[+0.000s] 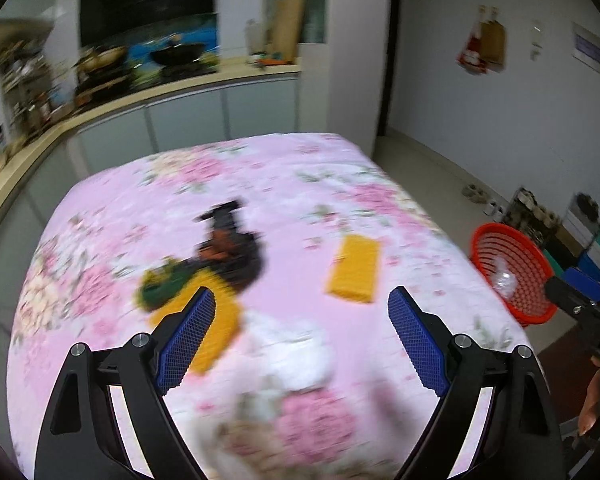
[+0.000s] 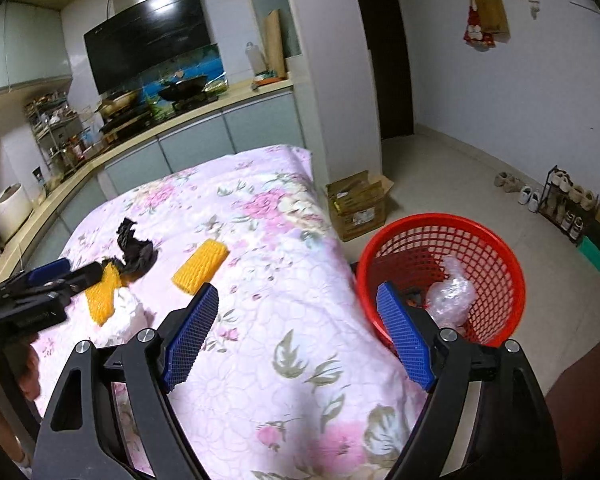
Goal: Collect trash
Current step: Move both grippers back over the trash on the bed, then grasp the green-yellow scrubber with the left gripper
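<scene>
A: Where is the rubbish right now?

B: Spread over the pink flowered cloth [image 2: 260,280] on the table. One yellow foam net [image 2: 200,266] lies alone near the middle. A second yellow foam net [image 2: 102,294] sits further left, touching a crumpled black wrapper [image 2: 134,250], with something white [image 1: 296,350] just beside it. From the left side I also see a green scrap [image 1: 162,286] against that pile, too blurred to name.

A: And the tongs?

B: The left gripper [image 1: 302,316] has its blue pads spread wide above the white piece and holds nothing. The right gripper [image 2: 298,306] is also wide apart and empty, one pad over the cloth, the other over the basket's rim.

A: The basket?

B: The red mesh basket [image 2: 500,256] stands on the floor just beside the table edge, with a clear crumpled plastic bag [image 2: 452,292] inside.
</scene>
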`<state>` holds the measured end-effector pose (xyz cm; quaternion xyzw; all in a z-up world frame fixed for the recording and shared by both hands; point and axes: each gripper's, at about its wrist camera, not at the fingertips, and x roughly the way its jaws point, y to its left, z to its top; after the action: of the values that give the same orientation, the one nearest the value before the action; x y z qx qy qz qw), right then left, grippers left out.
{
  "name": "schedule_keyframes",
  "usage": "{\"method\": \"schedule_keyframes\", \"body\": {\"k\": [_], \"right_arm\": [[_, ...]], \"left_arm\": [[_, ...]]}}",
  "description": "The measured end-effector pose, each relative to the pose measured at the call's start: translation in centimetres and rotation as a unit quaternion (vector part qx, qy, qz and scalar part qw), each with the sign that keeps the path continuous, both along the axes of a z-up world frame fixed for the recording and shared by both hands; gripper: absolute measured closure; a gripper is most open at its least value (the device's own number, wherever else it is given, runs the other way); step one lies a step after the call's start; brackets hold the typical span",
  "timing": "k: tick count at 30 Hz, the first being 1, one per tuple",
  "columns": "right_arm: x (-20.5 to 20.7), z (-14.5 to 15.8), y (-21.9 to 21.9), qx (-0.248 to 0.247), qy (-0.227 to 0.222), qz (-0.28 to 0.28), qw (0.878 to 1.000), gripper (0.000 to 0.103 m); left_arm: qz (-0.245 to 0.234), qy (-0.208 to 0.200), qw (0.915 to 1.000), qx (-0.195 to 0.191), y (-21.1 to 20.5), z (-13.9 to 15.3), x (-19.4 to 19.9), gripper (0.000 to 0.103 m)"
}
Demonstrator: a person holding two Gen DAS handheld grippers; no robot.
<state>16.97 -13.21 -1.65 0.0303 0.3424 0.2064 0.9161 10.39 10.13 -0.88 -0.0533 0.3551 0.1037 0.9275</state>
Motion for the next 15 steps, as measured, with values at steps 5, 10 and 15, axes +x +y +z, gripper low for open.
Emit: {"method": "schedule_keyframes", "body": {"k": [5,10,15], "right_arm": [[-0.1,-0.2,1.2,-0.001,0.004,0.013,1.0,0.024],[0.0,-0.5,2.6,-0.004,0.009,0.027,1.0,0.024],[0.3,-0.7,4.4,-0.008,0.015,0.044,0.999,0.024]], "left_arm": [[0.078,0.003,0.9967,-0.023,7.5,-0.6,-3.0,0.018],[0.134,0.005,0.9901,-0.041,13.0,-1.0,-6.0,0.018],[0.161,0.002,0.9845,-0.07,16.1,-1.6,-7.1,0.018]]}}
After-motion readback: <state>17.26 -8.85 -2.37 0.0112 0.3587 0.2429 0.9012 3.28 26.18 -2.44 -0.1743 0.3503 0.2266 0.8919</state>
